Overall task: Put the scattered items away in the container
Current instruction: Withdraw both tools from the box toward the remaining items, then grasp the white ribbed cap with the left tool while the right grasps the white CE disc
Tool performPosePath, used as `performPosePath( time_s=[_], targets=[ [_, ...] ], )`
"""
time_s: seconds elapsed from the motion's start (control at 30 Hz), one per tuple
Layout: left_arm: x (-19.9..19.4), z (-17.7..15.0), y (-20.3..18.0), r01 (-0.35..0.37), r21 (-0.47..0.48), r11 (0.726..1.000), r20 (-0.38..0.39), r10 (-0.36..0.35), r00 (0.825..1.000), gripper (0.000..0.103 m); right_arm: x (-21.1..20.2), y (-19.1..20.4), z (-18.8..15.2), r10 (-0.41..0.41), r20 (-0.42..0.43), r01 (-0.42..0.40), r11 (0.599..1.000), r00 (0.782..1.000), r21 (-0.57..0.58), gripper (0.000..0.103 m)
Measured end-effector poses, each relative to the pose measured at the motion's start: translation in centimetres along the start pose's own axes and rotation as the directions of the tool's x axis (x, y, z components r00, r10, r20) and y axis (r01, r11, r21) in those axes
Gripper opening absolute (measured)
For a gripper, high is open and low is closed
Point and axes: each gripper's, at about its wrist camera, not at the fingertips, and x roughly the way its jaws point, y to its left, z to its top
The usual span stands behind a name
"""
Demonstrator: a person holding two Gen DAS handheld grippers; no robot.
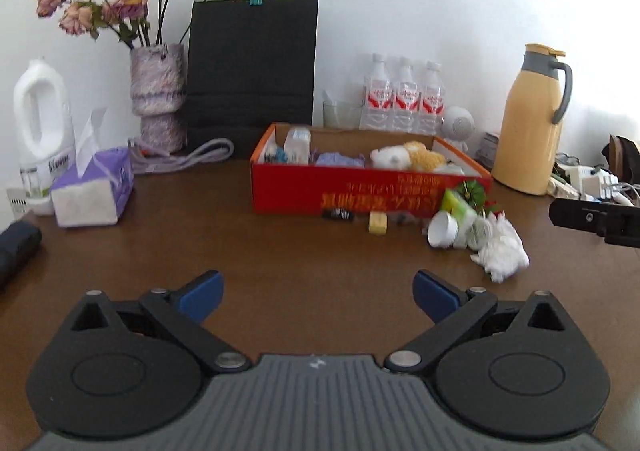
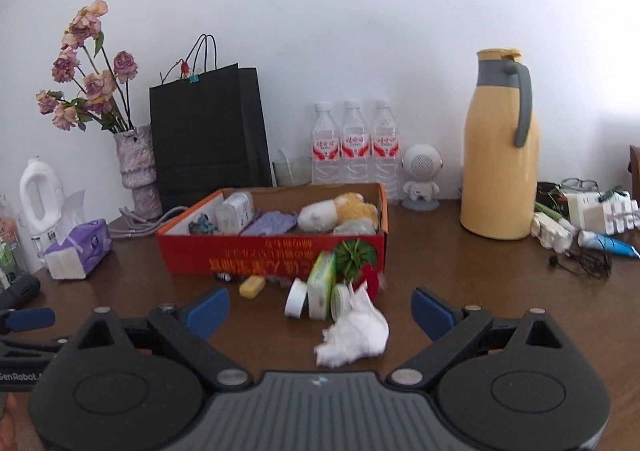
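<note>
A red cardboard box [image 1: 304, 187] [image 2: 240, 247] stands on the brown table, holding a plush toy [image 1: 408, 157] [image 2: 340, 211], a purple cloth and small items. In front of it lie a crumpled white tissue [image 1: 502, 251] [image 2: 354, 335], a white tape roll [image 1: 442, 229] [image 2: 295, 297], a green packet [image 2: 322, 283], a yellow block [image 1: 378, 222] [image 2: 252, 286], a small black item [image 1: 339, 214] and a green-red ornament [image 2: 356, 257]. My left gripper [image 1: 318, 293] is open and empty, well short of them. My right gripper [image 2: 320, 309] is open, with the tissue lying between its fingers.
At the back stand a flower vase [image 1: 158, 95], a black paper bag [image 1: 252, 67], three water bottles [image 1: 404, 97], a small white speaker figure [image 2: 420, 175] and a yellow thermos [image 1: 528, 119] [image 2: 500, 147]. A tissue pack [image 1: 92, 187] sits left; power strips and cables [image 2: 592, 215] right.
</note>
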Motion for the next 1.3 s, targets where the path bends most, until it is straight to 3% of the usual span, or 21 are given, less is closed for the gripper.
performPosePath(
  time_s=[0.07, 0.17, 0.33, 0.47, 0.63, 0.7, 0.73, 0.9, 1.07, 1.17, 1.23, 1.3],
  targets=[
    [-0.9, -1.7, 0.7, 0.012, 0.012, 1.000, -0.050, -0.011, 0.999, 0.103, -1.2, 0.0, -2.2, 0.039, -0.058, -0.040, 0.999, 0.998, -0.020, 0.100],
    [-0.3, -1.7, 1.3, -0.002, 0.014, 1.000, -0.103, 0.004, 0.995, 0.103, -0.9, -0.4, -3.9, 0.024, -0.134, -0.031, 0.998, 0.991, -0.050, 0.100],
    [3.5, 0.8, 0.2, 0.073, 0.024, 0.997, -0.125, -0.070, 0.990, 0.103, 4.3, -1.8, -2.4, 0.014, -0.186, -0.020, 0.999, 0.982, -0.028, 0.093],
    [6.9, 2.9, -2.1, 0.169, 0.072, 0.983, -0.118, -0.160, 0.980, 0.101, 8.9, -2.0, -0.3, 0.009, -0.214, -0.031, 0.994, 0.977, -0.101, 0.075],
    [10.6, 4.7, -4.6, 0.221, 0.098, 0.970, -0.130, -0.208, 0.970, 0.093, 11.2, -2.4, 1.0, 0.006, -0.184, -0.030, 0.991, 0.983, -0.129, 0.060],
    [11.8, 5.0, -5.1, 0.230, 0.092, 0.969, -0.133, -0.217, 0.967, 0.089, 11.8, -2.7, 1.6, 0.021, -0.175, -0.041, 0.993, 0.984, -0.110, 0.040],
    [12.5, 5.3, -5.4, 0.237, 0.097, 0.967, -0.141, -0.222, 0.965, 0.084, 12.0, -2.7, 1.9, 0.032, -0.163, -0.051, 0.992, 0.986, -0.113, 0.036],
    [15.7, 6.1, -6.9, 0.303, 0.166, 0.938, -0.167, -0.276, 0.946, 0.076, 13.6, -2.2, 2.0, 0.078, -0.136, -0.101, 0.981, 0.988, -0.167, 0.026],
    [17.5, 7.0, -6.9, 0.252, 0.165, 0.953, -0.162, -0.226, 0.960, 0.075, 14.3, -1.6, 2.2, 0.098, -0.107, -0.120, 0.967, 0.989, -0.224, 0.016],
    [18.1, 6.7, -6.5, 0.249, 0.135, 0.959, -0.181, -0.223, 0.958, 0.075, 16.2, -1.6, 1.4, 0.064, -0.154, -0.100, 0.966, 0.986, -0.240, 0.013],
    [18.3, 6.4, -6.6, 0.238, 0.146, 0.960, -0.191, -0.209, 0.959, 0.075, 16.1, -2.0, 1.0, 0.091, -0.142, -0.120, 0.970, 0.986, -0.213, 0.013],
    [18.4, 6.2, -6.9, 0.247, 0.160, 0.956, -0.192, -0.215, 0.957, 0.075, 16.4, -1.9, 0.6, 0.133, -0.207, -0.173, 0.966, 0.969, -0.190, 0.011]
  ],
)
